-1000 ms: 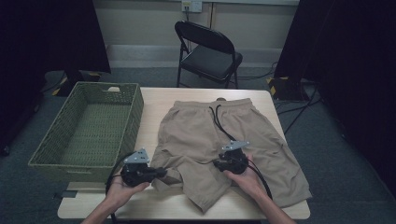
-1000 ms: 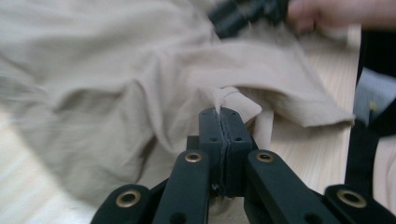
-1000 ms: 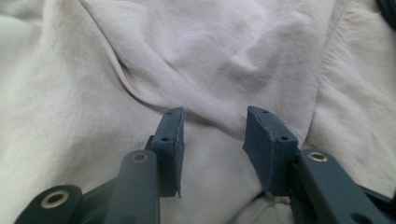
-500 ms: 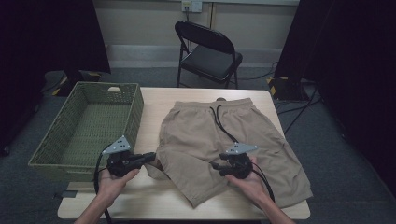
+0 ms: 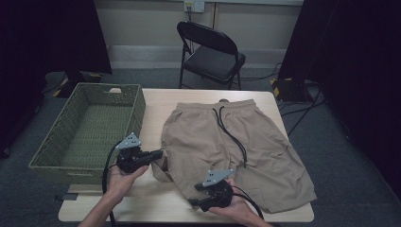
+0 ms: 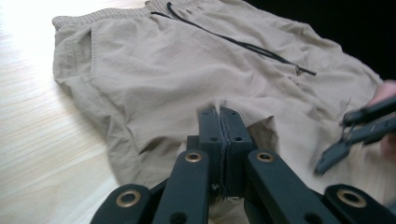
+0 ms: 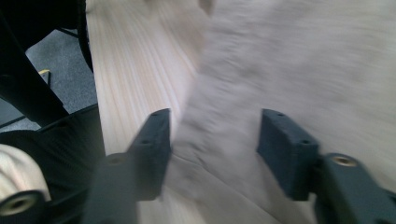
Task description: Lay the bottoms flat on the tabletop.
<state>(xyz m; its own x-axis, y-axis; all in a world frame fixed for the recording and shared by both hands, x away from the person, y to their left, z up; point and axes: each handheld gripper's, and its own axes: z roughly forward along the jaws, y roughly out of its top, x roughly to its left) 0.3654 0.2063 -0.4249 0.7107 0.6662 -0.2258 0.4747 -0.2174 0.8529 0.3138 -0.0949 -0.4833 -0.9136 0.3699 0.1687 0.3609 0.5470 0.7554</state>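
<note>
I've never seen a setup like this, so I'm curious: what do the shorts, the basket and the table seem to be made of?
The shorts look like thin matte woven fabric, maybe cotton or nylon: they crease softly and have a black drawcord. The basket looks like green wicker or plastic weave, going by its ribbed walls. The table shows pale wood grain, possibly laminate.

The left gripper (image 6: pixel 219 122) has its jaws pressed together on a pinched-up fold of the tan shorts (image 6: pixel 187 65), which lie spread on the pale wooden table (image 6: pixel 32 140). A black drawstring (image 6: pixel 243 44) runs across the shorts beyond the fold. To the right of the fold, the right gripper (image 6: pixel 359 135) hovers over the shorts.
</note>
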